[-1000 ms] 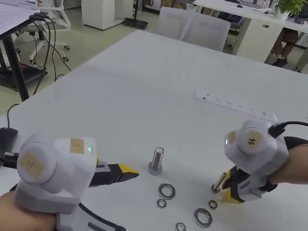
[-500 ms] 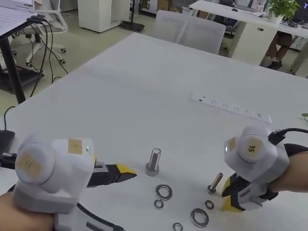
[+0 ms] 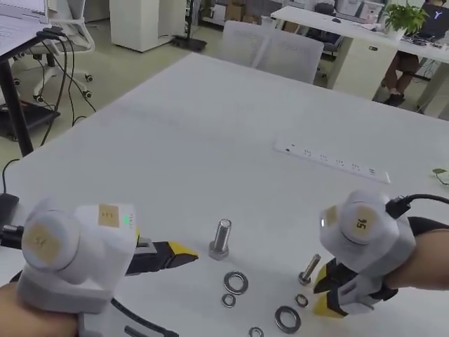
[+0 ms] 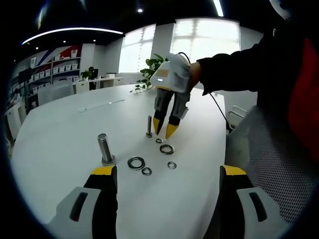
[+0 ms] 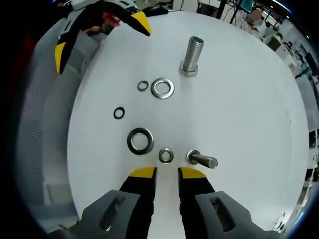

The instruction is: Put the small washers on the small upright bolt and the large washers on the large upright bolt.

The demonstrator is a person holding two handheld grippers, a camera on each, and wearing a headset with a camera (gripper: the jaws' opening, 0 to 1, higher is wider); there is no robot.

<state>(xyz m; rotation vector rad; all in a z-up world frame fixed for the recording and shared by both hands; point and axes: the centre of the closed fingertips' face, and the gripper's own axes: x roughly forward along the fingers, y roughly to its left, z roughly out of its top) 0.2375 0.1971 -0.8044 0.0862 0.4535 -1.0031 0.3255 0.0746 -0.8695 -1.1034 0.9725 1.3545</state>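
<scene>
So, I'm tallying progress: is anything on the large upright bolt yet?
No. The large bolt stands bare, thread clear down to its hex head. One large washer lies flat beside it, the other large washer farther off. Under its head is hidden.

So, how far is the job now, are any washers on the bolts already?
Nothing is done yet: the large bolt and the small bolt both stand bare. In hand, nothing: the left gripper and the right gripper are open and empty, the right one close to a small washer. Left: two large washers and three small ones, flat on the table.
</scene>
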